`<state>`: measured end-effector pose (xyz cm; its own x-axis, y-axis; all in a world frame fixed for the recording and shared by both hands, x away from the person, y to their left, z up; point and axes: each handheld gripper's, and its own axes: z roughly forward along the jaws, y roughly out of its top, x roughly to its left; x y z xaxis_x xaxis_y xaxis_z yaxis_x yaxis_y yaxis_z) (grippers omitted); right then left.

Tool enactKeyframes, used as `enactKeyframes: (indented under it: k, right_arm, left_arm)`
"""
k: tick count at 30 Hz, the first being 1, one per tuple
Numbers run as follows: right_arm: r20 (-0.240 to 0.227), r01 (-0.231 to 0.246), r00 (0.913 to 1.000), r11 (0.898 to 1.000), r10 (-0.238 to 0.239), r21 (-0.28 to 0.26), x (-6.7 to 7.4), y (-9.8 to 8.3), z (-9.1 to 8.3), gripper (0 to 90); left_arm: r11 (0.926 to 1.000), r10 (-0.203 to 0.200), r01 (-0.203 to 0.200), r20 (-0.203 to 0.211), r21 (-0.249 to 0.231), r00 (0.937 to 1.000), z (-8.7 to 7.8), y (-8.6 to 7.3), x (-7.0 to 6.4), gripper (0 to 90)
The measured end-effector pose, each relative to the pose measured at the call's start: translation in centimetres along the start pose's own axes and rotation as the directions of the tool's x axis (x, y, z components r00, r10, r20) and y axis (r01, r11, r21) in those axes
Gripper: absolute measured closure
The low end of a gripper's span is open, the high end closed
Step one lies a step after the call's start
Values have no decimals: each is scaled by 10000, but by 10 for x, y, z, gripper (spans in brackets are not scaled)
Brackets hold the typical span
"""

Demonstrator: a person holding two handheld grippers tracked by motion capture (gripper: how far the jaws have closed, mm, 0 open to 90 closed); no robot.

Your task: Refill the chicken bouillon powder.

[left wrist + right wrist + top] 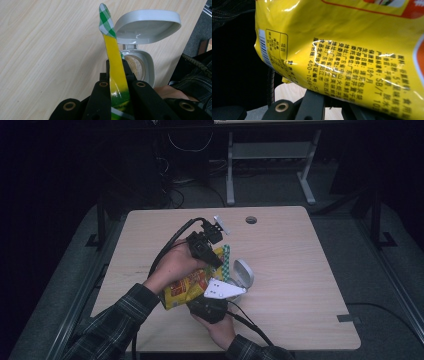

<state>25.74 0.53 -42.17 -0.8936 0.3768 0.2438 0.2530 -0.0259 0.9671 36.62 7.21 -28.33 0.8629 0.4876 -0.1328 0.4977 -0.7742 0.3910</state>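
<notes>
Both hands are angling inward over the table (300, 270), left gripper (216, 259) and right gripper (202, 301) each clamping the yellow packet (187, 287).

Packet (187, 287): held over the table's (300, 285) near-middle, between the two grippers
Left gripper (212, 256): at the packet's far end, clamped on its sealed edge
Right gripper (207, 307): at the packet's near end, under it
Open case (243, 274): on the table, just right of the packet, lid raised
Hole (251, 220): near the table's far edge, behind the case
</notes>
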Motion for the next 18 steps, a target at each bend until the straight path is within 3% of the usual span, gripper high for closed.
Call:
enactKeyframes:
  k: [18]
  right_arm:
    - [-23, -172, 9998, 9998, 172, -57, 0, 0, 0, 899]
  left_arm:
    - [9999, 32, -32, -19, 97, 10000, 0, 2, 0, 898]
